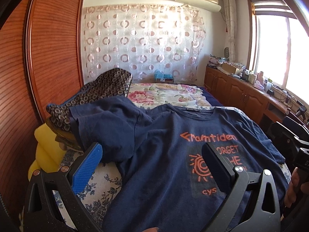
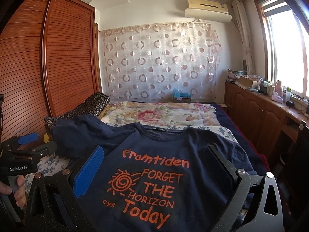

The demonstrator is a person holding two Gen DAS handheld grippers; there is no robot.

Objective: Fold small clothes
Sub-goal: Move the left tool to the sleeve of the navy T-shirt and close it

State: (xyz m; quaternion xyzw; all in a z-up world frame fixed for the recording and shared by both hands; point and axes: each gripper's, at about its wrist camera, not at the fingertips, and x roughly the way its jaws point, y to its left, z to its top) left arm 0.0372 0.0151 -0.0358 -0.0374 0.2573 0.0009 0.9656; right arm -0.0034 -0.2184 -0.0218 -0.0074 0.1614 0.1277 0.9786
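T-shirt (image 2: pixel 154 174), navy with orange print reading "Framtiden FORGET THE HORIZON Today", lies face up on the bed (image 2: pixel 164 114), collar toward the far wall. Its body is spread fairly flat over a blue-flowered white sheet (image 1: pixel 100 189). One sleeve (image 1: pixel 108 123) is bunched and raised, draped against a dark cushion (image 1: pixel 104 89) patterned with rings. A yellow foam piece (image 1: pixel 46 152) sits below that cushion, next to the wooden wardrobe (image 1: pixel 48 48).

In the left wrist view, the left claw (image 1: pixel 152 160) is open wide, its blue pad (image 1: pixel 87 170) over the sheet beside the shirt's edge and its black finger (image 1: pixel 216 166) over the sun print; whether either touches the cloth I cannot tell. It grips nothing. The right claw's body shows at the right edge of this view, held by a hand (image 1: pixel 295 189).

In the right wrist view, the right claw (image 2: pixel 154 166) is also spread wide and empty, framing the printed words, blue pad (image 2: pixel 88 174) on one side and black finger (image 2: pixel 218 170) on the other. The left claw shows at the left edge, with a hand (image 2: pixel 15 191) around its handle.

Farther up the bed lies a floral quilt (image 2: pixel 158 114). A sheer curtain (image 2: pixel 160 61) with circles hangs on the far wall under an air conditioner (image 2: pixel 208 7). A wooden cabinet (image 2: pixel 256 108) with clutter on top runs beneath the bright window (image 2: pixel 285 48).
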